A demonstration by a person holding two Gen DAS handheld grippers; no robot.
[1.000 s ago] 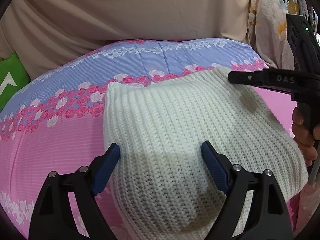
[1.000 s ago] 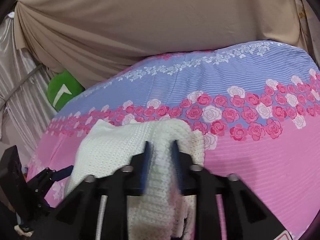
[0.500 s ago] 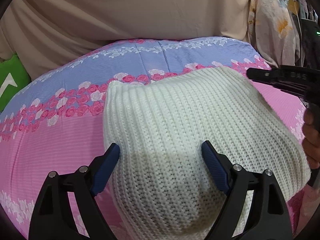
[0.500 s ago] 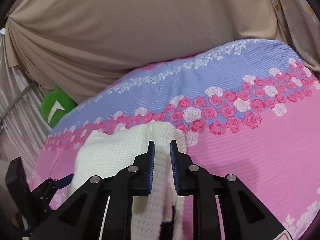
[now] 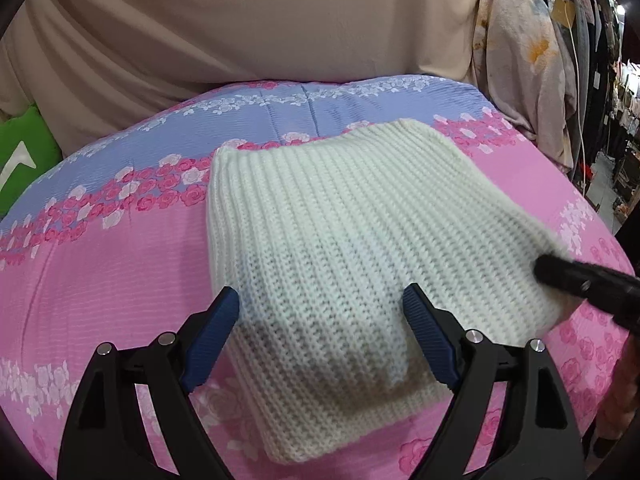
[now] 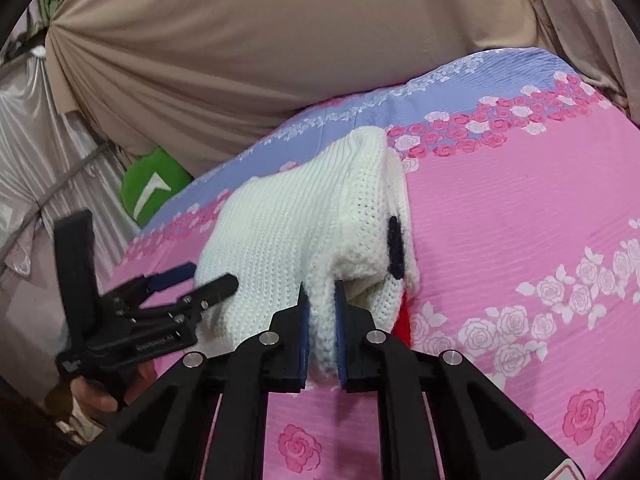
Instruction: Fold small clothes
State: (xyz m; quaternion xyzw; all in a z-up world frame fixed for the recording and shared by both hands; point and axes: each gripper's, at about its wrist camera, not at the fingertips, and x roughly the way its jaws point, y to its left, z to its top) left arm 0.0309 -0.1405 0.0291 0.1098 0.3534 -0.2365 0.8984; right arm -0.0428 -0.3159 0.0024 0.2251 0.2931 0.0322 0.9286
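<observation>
Lying folded on a bed's floral bedspread [image 5: 120, 264], pink with a lilac band and rose rows, was a cream knitted garment [image 5: 344, 240], ribbed side up. Draped behind the bed: a beige curtain [image 5: 248, 20]. Tucked at the bed's far left corner: a green cushion with a white arrow mark [image 6: 154, 192]. Hung past the right edge of the bed: a pale floral cloth [image 5: 516, 60] and dark clothes on a rail [image 5: 600, 40]. Nothing lying on top of the garment; only the grippers near it.

Hovered over the near end of the knit, tilted down, was the left gripper [image 5: 320, 328], jaws spread wide, blue pads on either side of the fabric and not pressing it. Seen from the right wrist, gripped from below by a hand [image 6: 100, 396], low at the left.

Reached in from the garment's right side, the right gripper [image 6: 320, 320], jaws narrow and closing, with a bunched edge of the knit pinched between the blue pads. Lifted off the bedspread there, that edge, showing a black mark [image 6: 396, 248] and a bit of red [image 6: 402, 320] on the underside.
</observation>
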